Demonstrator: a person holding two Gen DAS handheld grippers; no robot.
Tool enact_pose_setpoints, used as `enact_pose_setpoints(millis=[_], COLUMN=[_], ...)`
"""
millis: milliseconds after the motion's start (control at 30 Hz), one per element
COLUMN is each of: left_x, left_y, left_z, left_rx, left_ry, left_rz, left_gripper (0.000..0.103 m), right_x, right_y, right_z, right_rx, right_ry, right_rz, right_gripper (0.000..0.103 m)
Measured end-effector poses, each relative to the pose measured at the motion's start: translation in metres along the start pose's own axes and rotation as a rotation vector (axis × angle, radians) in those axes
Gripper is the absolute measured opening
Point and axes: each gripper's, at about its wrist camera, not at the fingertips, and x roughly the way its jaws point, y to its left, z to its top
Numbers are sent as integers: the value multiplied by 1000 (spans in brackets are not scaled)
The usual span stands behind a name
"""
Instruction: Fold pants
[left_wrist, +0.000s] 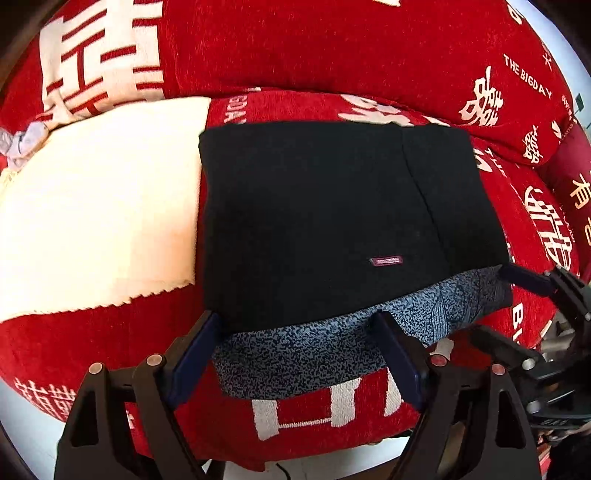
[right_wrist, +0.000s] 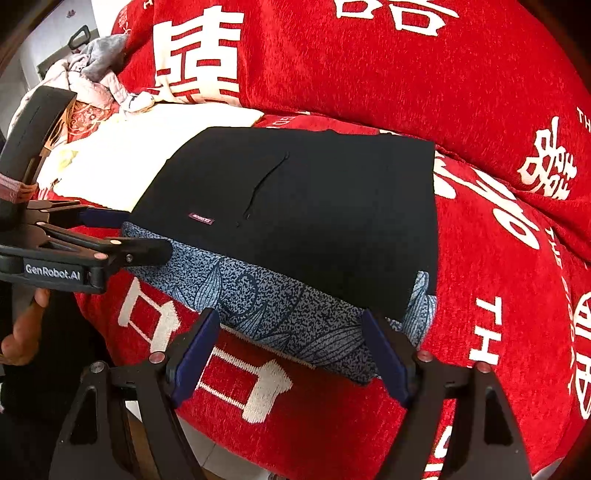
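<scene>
We saw the black fabric pants, folded into a neat rectangle with a blue speckled lining along the near edge, lying on the red sofa cover with white lettering. Our left tongs and right tongs both gaped wide, holding nothing, their tips at that lining edge.

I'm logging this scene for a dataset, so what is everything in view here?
pants: one, black with blue speckled lining showing, folded on the red cover.
label: one, maroon, on the pants' black top layer.
red cover: one, red with white characters, over the couch.
cream cloth: one, left of the pants.
grey clothes: a heap, far left.
left tool: one, black, open at the pants' near edge.
right tool: one, black, open at the near edge.
</scene>
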Motion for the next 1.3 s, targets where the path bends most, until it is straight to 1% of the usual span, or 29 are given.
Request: enact_pose_setpoints(millis=[100,167,200,233,300,400,433,500,533,600,633,700,733,800,833,933,1000,1067,1133,1167,1233,1267,1300], left_x=[-12,-14,-13,-11,-3,19,25,27,27,26,25,23,21,16,14,5,4,14,28,36,51,58,64], left_y=[-3,-5,-5,-5,-3,3,4,7,7,7,6,4,4,2,3,9,14,22,30,35,43,46,48], left_z=[5,13,17,21,31,38,38,37,37,38,38,39,40,44,45,55,63,77,88,93,101,104,106], left_rx=[25,35,35,20,6,-42,-55,-70,-69,-61,-57,-45,-43,-45,-52,-109,-143,-189,-226,-244,-272,-284,-290], left_ry=[-41,-58,-59,-79,-70,-1,11,4,4,6,5,5,1,-11,-18,-46,-49,-11,25,38,67,77,81], left_rz=[12,22,30,60,82,77,76,72,70,69,72,87,96,117,116,89,104,181,227,229,210,207,232], left_gripper=[85,85,85,85,85,85,85,88,88,88,88,88,88,88,88,88,88,88,88,88,88,96,103], right_x=[-21,-27,-28,-26,-17,10,21,47,60,85,91,94,94,91,84,54,37,31,40,45,57,60,61], right_y=[-10,-21,-26,-31,-42,-52,-52,-52,-53,-59,-61,-59,-58,-53,-50,-41,-35,-33,-32,-32,-33,-35,-37], right_z=[13,29,38,49,72,102,110,120,121,120,118,118,118,118,117,112,101,88,75,71,60,57,54], right_rx=[31,57,68,79,118,189,197,194,198,223,228,211,202,173,168,170,182,190,193,188,195,205,212], right_ry=[-65,-91,-99,-107,-118,-90,-71,-19,9,76,89,85,90,106,100,31,1,13,67,84,123,113,99], right_rz=[30,30,20,10,6,26,23,7,1,15,20,29,24,-11,-37,-56,-103,-131,-160,-168,-173,-175,-182], right_gripper=[82,82,82,82,82,82,82,82,83,88,89,97,97,97,97,97,97,97,97,97,98,100,102])
